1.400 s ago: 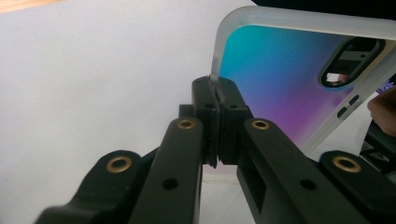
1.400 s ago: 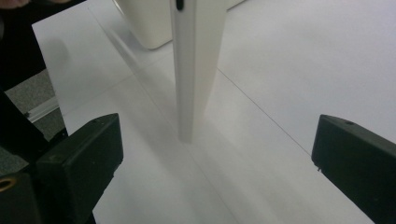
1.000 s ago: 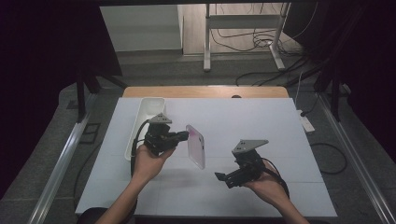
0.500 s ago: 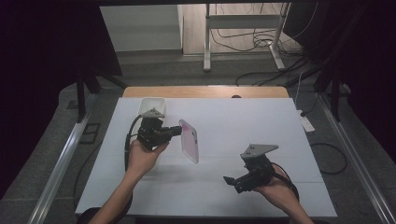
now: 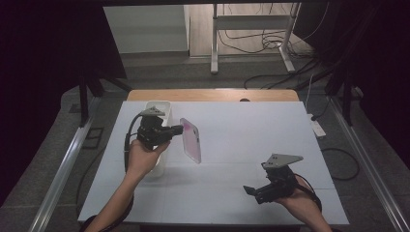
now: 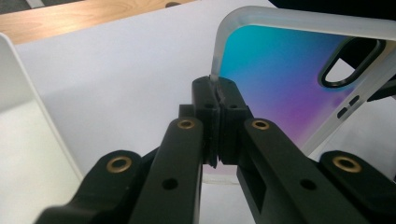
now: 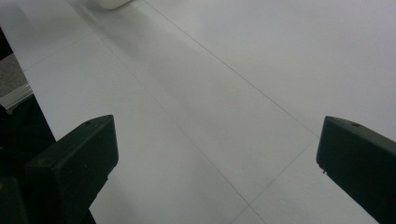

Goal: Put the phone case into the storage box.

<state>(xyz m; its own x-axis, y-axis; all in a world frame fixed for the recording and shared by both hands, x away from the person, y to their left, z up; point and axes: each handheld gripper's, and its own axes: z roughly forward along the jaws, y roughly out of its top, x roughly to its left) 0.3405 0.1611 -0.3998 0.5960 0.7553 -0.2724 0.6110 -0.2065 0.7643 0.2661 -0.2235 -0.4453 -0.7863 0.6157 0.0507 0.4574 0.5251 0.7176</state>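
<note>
The desk (image 5: 232,145) has a white top with a wooden far edge; a white tray (image 5: 162,108) lies on it at the left.

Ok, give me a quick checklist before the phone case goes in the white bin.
1. Left hand-held gripper clamped on phone case: ok, it pinches the clear rim.
2. Grip depth: not ok, edge only.
3. Case off the table: ok.
4. White bin close by: ok, beside the left hand.
5. Bin free inside: cannot tell.
6. Right hand-held gripper out of the way: ok, open, holding nothing.
</note>
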